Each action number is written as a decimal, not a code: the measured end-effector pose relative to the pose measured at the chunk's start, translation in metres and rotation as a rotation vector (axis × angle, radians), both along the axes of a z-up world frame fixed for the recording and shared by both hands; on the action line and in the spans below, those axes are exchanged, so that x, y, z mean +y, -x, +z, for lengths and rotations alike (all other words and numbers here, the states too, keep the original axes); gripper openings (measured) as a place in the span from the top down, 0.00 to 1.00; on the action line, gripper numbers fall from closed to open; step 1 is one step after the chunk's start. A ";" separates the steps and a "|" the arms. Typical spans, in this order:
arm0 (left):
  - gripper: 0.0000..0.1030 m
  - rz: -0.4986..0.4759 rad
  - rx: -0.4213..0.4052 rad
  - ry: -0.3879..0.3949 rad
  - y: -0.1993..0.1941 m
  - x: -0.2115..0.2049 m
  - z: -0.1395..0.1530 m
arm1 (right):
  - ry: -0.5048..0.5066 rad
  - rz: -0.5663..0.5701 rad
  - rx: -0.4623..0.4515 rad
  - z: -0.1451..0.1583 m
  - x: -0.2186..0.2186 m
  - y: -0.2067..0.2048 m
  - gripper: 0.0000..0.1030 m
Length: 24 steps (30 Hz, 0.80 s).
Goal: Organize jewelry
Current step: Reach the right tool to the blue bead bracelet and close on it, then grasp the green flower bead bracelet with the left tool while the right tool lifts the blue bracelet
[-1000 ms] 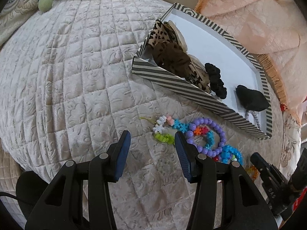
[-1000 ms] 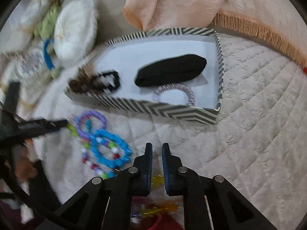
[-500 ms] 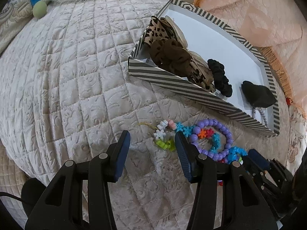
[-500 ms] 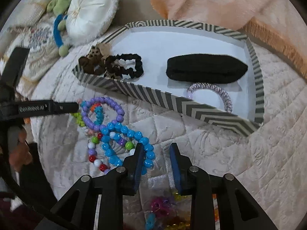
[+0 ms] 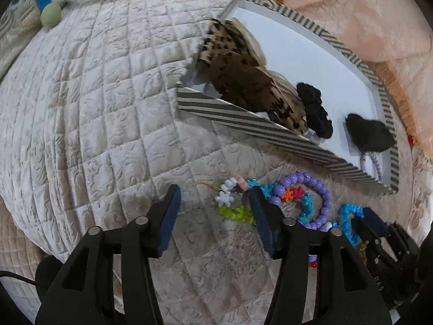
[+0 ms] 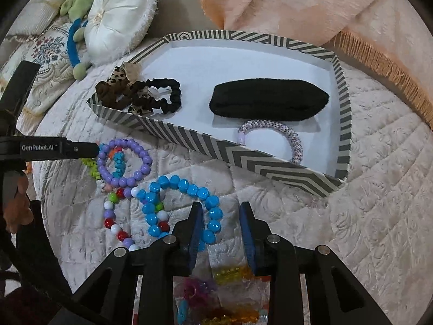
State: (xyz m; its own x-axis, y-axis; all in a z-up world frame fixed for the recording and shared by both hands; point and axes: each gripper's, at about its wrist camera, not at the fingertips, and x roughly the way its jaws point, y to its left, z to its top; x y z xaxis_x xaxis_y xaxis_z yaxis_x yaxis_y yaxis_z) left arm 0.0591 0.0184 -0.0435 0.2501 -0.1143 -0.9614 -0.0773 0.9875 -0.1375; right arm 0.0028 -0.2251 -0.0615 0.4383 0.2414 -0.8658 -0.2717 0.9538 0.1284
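Now left gripper (image 5: 213, 203) jaws opened wider; right gripper (image 6: 220, 227) jaws parted, empty.

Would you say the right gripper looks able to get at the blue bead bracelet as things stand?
Probably yes: the right gripper has just been opening, nothing between its jaws, and the blue bead bracelet lies bare on the quilt at its left finger.

left gripper (image 5: 213, 211) and right gripper (image 6: 220, 226): black plastic frames, blue finger pads (image 5: 169, 216), silver screws, white "genrobot.ai" lettering.
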 end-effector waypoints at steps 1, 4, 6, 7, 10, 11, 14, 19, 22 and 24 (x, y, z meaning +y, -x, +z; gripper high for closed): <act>0.47 -0.012 -0.005 -0.021 0.000 -0.004 0.000 | 0.000 0.001 -0.008 -0.001 0.003 -0.001 0.74; 0.61 -0.020 -0.034 -0.009 0.001 -0.006 -0.002 | -0.010 -0.007 -0.032 -0.001 0.003 -0.003 0.85; 0.84 -0.016 -0.045 -0.027 0.000 -0.004 -0.001 | -0.050 -0.018 -0.028 0.001 -0.001 -0.003 0.90; 0.88 -0.014 -0.052 0.005 0.001 0.000 0.000 | -0.075 -0.022 -0.025 0.002 -0.001 -0.004 0.90; 0.88 -0.013 -0.061 0.078 0.006 0.008 0.009 | -0.108 -0.035 -0.047 0.012 -0.010 0.004 0.90; 0.88 -0.016 -0.079 0.078 0.009 0.009 0.015 | -0.136 -0.043 -0.055 0.018 -0.012 0.007 0.90; 0.88 -0.038 -0.125 0.108 0.019 0.009 0.038 | -0.186 -0.052 -0.074 0.032 -0.015 0.013 0.90; 0.88 -0.061 -0.207 0.131 0.032 0.007 0.077 | -0.212 -0.043 -0.127 0.061 -0.014 0.029 0.90; 0.88 -0.069 -0.242 0.139 0.038 0.010 0.097 | -0.214 -0.036 -0.156 0.078 -0.011 0.031 0.90; 0.88 -0.075 -0.262 0.139 0.042 0.012 0.107 | -0.219 -0.036 -0.170 0.087 -0.012 0.035 0.90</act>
